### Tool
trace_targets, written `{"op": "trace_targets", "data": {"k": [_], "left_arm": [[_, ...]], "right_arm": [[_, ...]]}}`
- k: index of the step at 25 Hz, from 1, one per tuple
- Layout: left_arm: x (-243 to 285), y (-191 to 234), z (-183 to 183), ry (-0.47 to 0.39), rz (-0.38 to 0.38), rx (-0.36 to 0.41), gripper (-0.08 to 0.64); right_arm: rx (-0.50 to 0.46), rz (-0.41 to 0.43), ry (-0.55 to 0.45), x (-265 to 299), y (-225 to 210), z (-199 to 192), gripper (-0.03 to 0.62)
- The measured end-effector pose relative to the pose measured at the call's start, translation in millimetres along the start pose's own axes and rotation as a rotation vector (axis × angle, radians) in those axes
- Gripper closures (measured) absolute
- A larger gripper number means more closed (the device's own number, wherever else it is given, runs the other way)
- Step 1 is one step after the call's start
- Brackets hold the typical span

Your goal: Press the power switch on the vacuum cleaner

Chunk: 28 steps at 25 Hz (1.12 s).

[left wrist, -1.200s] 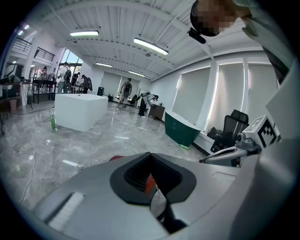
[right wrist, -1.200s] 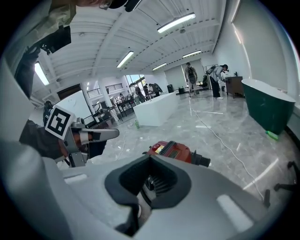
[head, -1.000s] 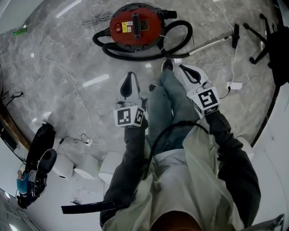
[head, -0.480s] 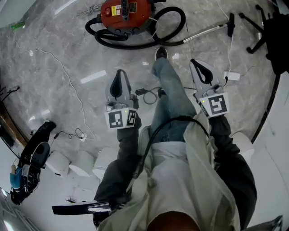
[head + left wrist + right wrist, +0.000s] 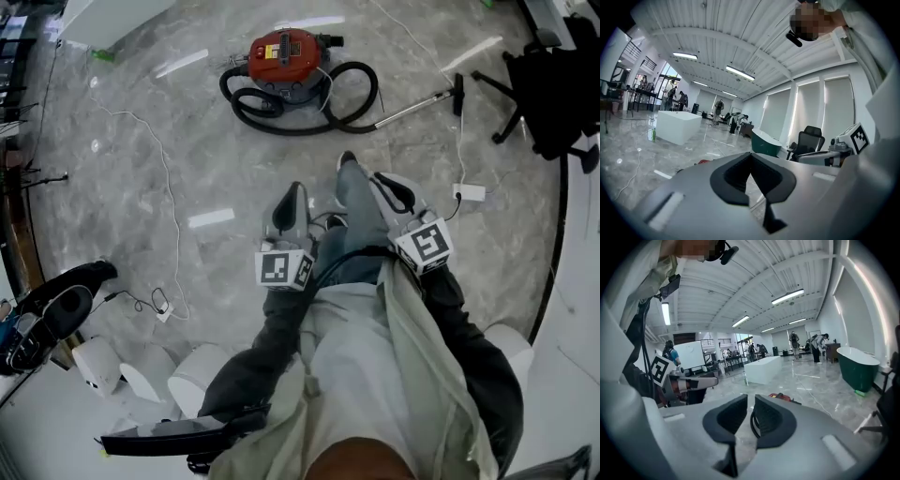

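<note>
The switch on the vacuum cleaner [image 5: 284,58] is too small to make out.

The round red plastic vacuum cleaner [image 5: 286,54] had a small yellowish patch on top and a black looped hose [image 5: 354,94]. It lay on a glossy grey marbled floor [image 5: 187,159] veined in paler streaks. The pale grey left gripper [image 5: 296,187] and pale grey right gripper [image 5: 377,178] had black pads. Their marker cubes [image 5: 284,269] showed black squares on white. The person's denim jeans [image 5: 354,202] were faded blue, the loose coat [image 5: 375,375] cream, and the sleeves [image 5: 272,347] dark grey. The oval bathtub [image 5: 858,366] was deep green.
</note>
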State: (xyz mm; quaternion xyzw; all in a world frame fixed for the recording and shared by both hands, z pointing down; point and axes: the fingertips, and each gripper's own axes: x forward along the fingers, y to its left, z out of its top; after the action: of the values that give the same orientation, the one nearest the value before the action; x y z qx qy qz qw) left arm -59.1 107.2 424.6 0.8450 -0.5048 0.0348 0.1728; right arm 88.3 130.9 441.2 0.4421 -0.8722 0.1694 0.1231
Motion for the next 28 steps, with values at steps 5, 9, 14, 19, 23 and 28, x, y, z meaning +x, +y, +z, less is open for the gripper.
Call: {"op": "trace_targets", "data": {"k": [5, 9, 14, 19, 23, 28], "left_arm": [[-54.4, -34.3, -1.6, -0.005, -0.017, -0.002, 0.555], [-77.4, -55.2, -3.3, 0.008, -0.036, 0.0, 0.555], [-87.9, -81.1, 0.5, 0.01, -0.033, 0.011, 0.555], [-93.9, -124.0, 13.1, -0.048, -0.012, 0.035, 0.555], [-104.7, -158.2, 11.7, -0.079, 0.013, 0.035, 0.555], [-131.7, -189.9, -1.6, -0.107, 0.05, 0.036, 0.555]], "right_arm": [[-0.038, 0.021, 0.012, -54.0, 33.0, 6.9, 0.532], [0.022, 0.052, -0.063, -89.9, 42.0, 20.4, 0.532], [0.054, 0.044, -0.126, -126.5, 42.0, 30.3, 0.551], [0.067, 0.11, -0.135, -167.2, 46.1, 22.0, 0.591], [-0.008, 0.158, -0.083, -194.5, 54.4, 5.7, 0.591], [-0.057, 0.326, -0.056, -215.9, 83.6, -5.0, 0.591]]}}
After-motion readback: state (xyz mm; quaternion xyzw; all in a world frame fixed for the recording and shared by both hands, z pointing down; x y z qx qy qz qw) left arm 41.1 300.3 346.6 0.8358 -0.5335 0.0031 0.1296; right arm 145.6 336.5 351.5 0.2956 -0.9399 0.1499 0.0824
